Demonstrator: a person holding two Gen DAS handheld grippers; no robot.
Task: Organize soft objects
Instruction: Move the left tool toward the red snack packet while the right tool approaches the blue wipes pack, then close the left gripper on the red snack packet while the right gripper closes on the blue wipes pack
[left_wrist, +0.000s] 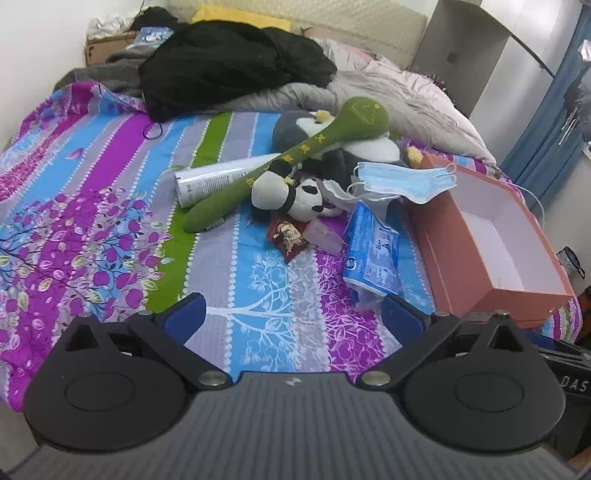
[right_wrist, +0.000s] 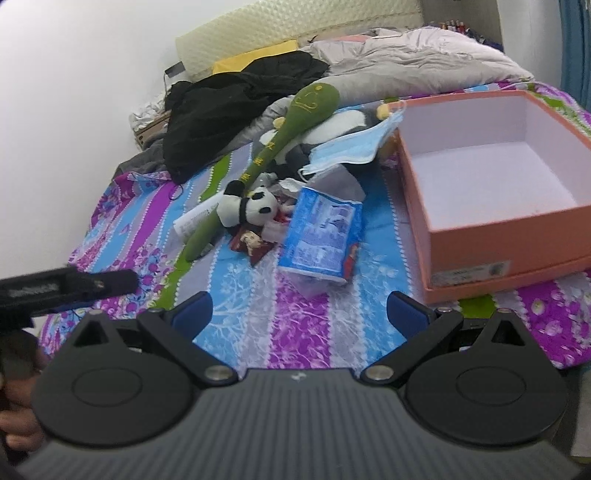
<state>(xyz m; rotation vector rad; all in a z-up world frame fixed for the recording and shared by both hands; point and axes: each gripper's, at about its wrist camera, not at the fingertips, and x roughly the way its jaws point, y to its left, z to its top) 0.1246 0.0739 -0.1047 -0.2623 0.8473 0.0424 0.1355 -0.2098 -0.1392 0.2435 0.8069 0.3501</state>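
Observation:
A small panda plush (left_wrist: 291, 194) (right_wrist: 251, 210) lies mid-bed beside a long green plush mallet (left_wrist: 295, 157) (right_wrist: 280, 136), which leans on a larger grey penguin plush (left_wrist: 332, 144) (right_wrist: 332, 125). A blue face mask (left_wrist: 406, 181) (right_wrist: 351, 147) and a blue tissue pack (left_wrist: 373, 251) (right_wrist: 321, 236) lie near an open, empty orange box (left_wrist: 491, 236) (right_wrist: 495, 173). My left gripper (left_wrist: 293, 317) and right gripper (right_wrist: 299, 314) are both open and empty, held above the near part of the bedspread.
A white spray can (left_wrist: 218, 179) (right_wrist: 195, 218) and a small red card (left_wrist: 290, 236) (right_wrist: 253, 242) lie by the plush. Black clothing (left_wrist: 229, 62) (right_wrist: 236, 99) and a grey duvet (left_wrist: 388, 92) (right_wrist: 424, 59) fill the far side. The left gripper's body (right_wrist: 55, 288) shows at left.

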